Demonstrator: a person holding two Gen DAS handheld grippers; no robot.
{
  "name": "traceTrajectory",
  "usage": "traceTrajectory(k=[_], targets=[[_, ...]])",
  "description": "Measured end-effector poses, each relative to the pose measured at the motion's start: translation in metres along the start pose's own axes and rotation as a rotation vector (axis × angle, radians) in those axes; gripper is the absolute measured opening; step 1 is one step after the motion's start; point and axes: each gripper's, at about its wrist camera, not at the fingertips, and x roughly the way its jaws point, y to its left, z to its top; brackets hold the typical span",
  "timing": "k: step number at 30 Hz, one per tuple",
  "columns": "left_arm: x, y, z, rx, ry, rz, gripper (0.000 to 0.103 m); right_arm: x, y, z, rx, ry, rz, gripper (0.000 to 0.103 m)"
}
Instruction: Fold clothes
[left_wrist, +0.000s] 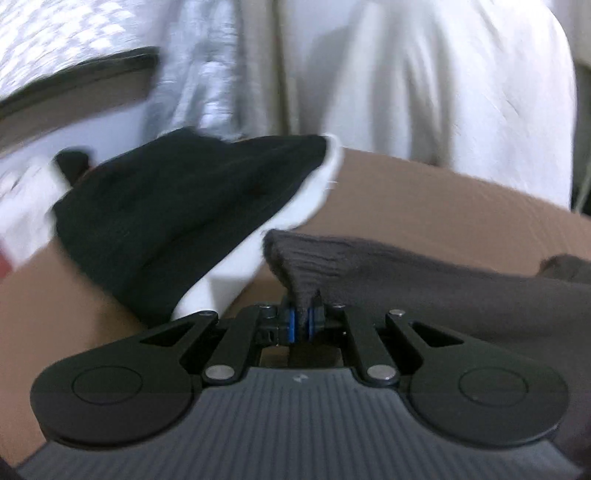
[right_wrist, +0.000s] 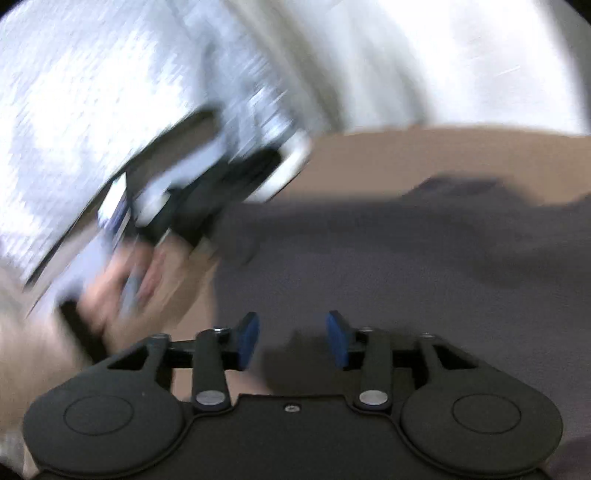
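A dark grey-brown knit garment (left_wrist: 424, 273) lies on the brown table (left_wrist: 443, 192). My left gripper (left_wrist: 302, 325) is shut on a ribbed edge of it and lifts that edge into a peak. In the right wrist view the same garment (right_wrist: 388, 266) spreads flat over the table (right_wrist: 424, 155). My right gripper (right_wrist: 292, 341) is open and empty just above the cloth, blue pads (right_wrist: 337, 339) apart. The left gripper and the hand holding it (right_wrist: 147, 266) show blurred at the left of that view.
A folded black and white garment (left_wrist: 177, 221) lies on the table left of my left gripper. Behind the table hang white cloth (left_wrist: 443, 81) and a pale patterned fabric (right_wrist: 81, 96). Both views are motion-blurred.
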Motion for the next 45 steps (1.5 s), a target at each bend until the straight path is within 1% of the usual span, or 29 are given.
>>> traceTrajectory(k=[1, 2, 4, 5, 7, 9, 11, 13, 14, 16, 17, 18, 20, 21, 23, 25, 26, 27, 28, 29, 30, 31, 33, 36, 38, 39, 40, 43, 45], targets=[[-0.012, 0.011, -0.009, -0.034, -0.033, 0.018, 0.006, -0.015, -0.010, 0.006, 0.024, -0.051, -0.045, 0.061], [-0.023, 0.022, -0.014, -0.083, -0.055, 0.034, 0.006, -0.030, -0.025, 0.010, 0.058, -0.109, -0.094, 0.063], [-0.029, 0.041, -0.014, -0.190, -0.053, 0.052, 0.006, -0.053, -0.057, 0.018, 0.153, -0.170, -0.204, 0.064], [-0.029, 0.049, -0.013, -0.221, -0.046, 0.062, 0.006, -0.061, -0.073, 0.025, 0.210, -0.170, -0.270, 0.064], [-0.025, 0.052, -0.016, -0.226, -0.024, 0.097, 0.006, -0.068, -0.091, 0.045, 0.251, -0.134, -0.475, 0.065], [-0.021, 0.051, -0.022, -0.233, 0.006, 0.125, 0.006, -0.067, -0.101, 0.067, 0.243, -0.100, -0.580, 0.066], [-0.013, 0.045, -0.030, -0.250, 0.053, 0.117, 0.006, -0.061, -0.114, 0.088, 0.251, -0.096, -0.571, 0.067], [-0.007, 0.040, -0.038, -0.243, 0.096, 0.106, 0.006, -0.042, -0.119, 0.107, 0.275, -0.062, -0.582, 0.067], [-0.005, 0.037, -0.042, -0.234, 0.107, 0.104, 0.006, -0.034, -0.116, 0.113, 0.261, -0.073, -0.577, 0.067], [-0.005, 0.033, -0.044, -0.211, 0.099, 0.108, 0.006, -0.013, -0.105, 0.117, 0.240, -0.103, -0.511, 0.067], [-0.004, 0.034, -0.043, -0.214, 0.099, 0.101, 0.006, 0.001, -0.099, 0.117, 0.219, -0.104, -0.447, 0.067], [-0.004, 0.034, -0.043, -0.219, 0.099, 0.094, 0.006, 0.017, -0.091, 0.116, 0.190, -0.090, -0.393, 0.067], [-0.004, 0.032, -0.041, -0.207, 0.090, 0.086, 0.006, 0.052, -0.081, 0.114, 0.110, -0.050, -0.351, 0.067], [-0.004, 0.028, -0.038, -0.163, 0.074, 0.092, 0.006, 0.068, -0.079, 0.112, 0.073, -0.032, -0.377, 0.068], [-0.003, 0.013, -0.037, -0.040, 0.028, 0.108, 0.006, 0.097, -0.078, 0.105, 0.004, 0.002, -0.436, 0.071], [-0.001, 0.005, -0.037, 0.019, 0.001, 0.086, 0.006, 0.121, -0.087, 0.096, -0.038, 0.036, -0.502, 0.087], [0.000, 0.004, -0.036, 0.023, -0.006, 0.067, 0.006, 0.131, -0.093, 0.091, -0.045, 0.055, -0.536, 0.087], [0.002, 0.004, -0.036, 0.023, -0.010, 0.052, 0.006, 0.141, -0.100, 0.086, -0.051, 0.074, -0.571, 0.084], [0.005, 0.004, -0.036, 0.021, -0.011, 0.044, 0.006, 0.147, -0.107, 0.081, -0.054, 0.099, -0.581, 0.060], [0.008, 0.006, -0.036, 0.017, -0.007, 0.037, 0.006, 0.153, -0.113, 0.076, -0.056, 0.125, -0.590, 0.042], [0.011, 0.009, -0.036, 0.012, -0.002, 0.031, 0.006, 0.155, -0.115, 0.072, -0.071, 0.142, -0.597, 0.027], [0.015, 0.011, -0.037, 0.007, 0.006, 0.025, 0.006, 0.147, -0.112, 0.073, -0.082, 0.100, -0.594, 0.023], [0.021, 0.015, -0.038, 0.002, 0.023, 0.011, 0.006, 0.130, -0.105, 0.077, -0.102, 0.008, -0.588, 0.020], [0.027, 0.019, -0.039, 0.002, 0.025, -0.002, 0.006, 0.097, -0.099, 0.096, -0.093, -0.106, -0.643, 0.019], [0.025, 0.019, -0.037, -0.004, 0.016, -0.021, 0.006, 0.080, -0.092, 0.099, -0.095, -0.152, -0.621, 0.019], [0.023, 0.017, -0.037, 0.007, 0.011, -0.027, 0.006, 0.072, -0.088, 0.100, -0.096, -0.175, -0.609, 0.019], [0.020, 0.012, -0.037, 0.043, 0.004, -0.019, 0.006, 0.065, -0.084, 0.099, -0.085, -0.179, -0.571, 0.019], [0.011, -0.010, -0.041, 0.191, -0.032, 0.020, 0.006, 0.051, -0.081, 0.091, 0.021, -0.197, -0.450, 0.019], [0.007, -0.018, -0.042, 0.223, -0.043, 0.020, 0.006, 0.042, -0.083, 0.083, 0.078, -0.241, -0.422, 0.019]])
